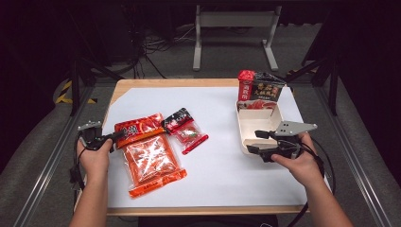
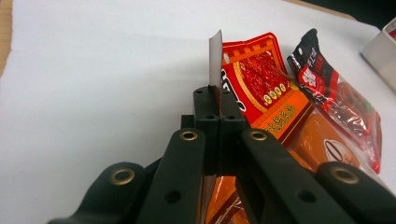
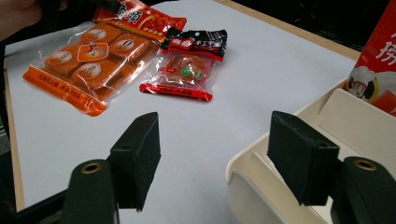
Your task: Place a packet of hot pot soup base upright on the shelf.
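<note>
While we held the big orange packet (image 1: pixel 149 153) by its top edge, it lay on the white worktop (image 1: pixel 222 175), near the left side. Our left hand-held gripper (image 1: pixel 109 138) was shut tight on that thin edge, which stuck up between the jaws in the left gripper view (image 2: pixel 215 65). We think we pinched it there so we could lift the packet. A small red and black packet (image 1: pixel 186 129) lay just beside it. Our right hand-held gripper (image 1: pixel 255 142) was open, with one jaw over the rim of the white box (image 1: pixel 242 127), maybe to keep it from sliding. A red bag (image 1: pixel 257 90) stood at the far end of the box.
</note>
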`<state>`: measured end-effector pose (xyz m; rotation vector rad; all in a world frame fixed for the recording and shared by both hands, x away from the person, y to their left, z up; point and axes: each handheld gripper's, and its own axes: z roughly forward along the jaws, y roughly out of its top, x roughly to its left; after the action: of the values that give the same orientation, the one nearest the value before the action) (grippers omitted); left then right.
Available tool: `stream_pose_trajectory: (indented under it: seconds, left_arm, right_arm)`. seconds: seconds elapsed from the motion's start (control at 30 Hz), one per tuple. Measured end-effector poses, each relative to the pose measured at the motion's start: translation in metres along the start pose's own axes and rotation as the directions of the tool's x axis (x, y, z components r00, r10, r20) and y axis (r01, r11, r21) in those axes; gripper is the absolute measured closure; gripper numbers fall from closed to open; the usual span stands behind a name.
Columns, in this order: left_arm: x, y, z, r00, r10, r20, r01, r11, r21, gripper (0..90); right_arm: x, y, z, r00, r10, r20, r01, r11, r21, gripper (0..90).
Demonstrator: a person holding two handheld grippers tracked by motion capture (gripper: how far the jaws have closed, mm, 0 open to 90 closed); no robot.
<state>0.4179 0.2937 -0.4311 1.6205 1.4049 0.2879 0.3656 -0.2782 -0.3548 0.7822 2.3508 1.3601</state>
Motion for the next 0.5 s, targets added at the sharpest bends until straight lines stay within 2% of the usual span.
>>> stream_pose_trajectory:
  seconds: [0.2,0.43,0.5]
  left_arm:
    - [-0.003,0.002,-0.010,0.9999,-0.011,-0.007,0.011,0.9999,-0.010,90.0]
    - [-0.010,0.006,-0.022,0.9998,0.000,-0.018,0.000,0.9989,-0.048,90.0]
    - [-0.012,0.006,-0.025,0.9998,-0.008,-0.020,0.007,0.9978,-0.066,90.0]
  right_arm:
    - [0.000,0.000,0.001,1.0000,0.001,-0.001,-0.001,1.000,0.001,34.7]
    - [0.001,0.001,0.001,1.0000,-0.001,-0.005,0.001,1.000,0.000,34.7]
    - [0.000,0.001,0.001,1.0000,-0.002,-0.004,0.002,1.000,-0.001,34.7]
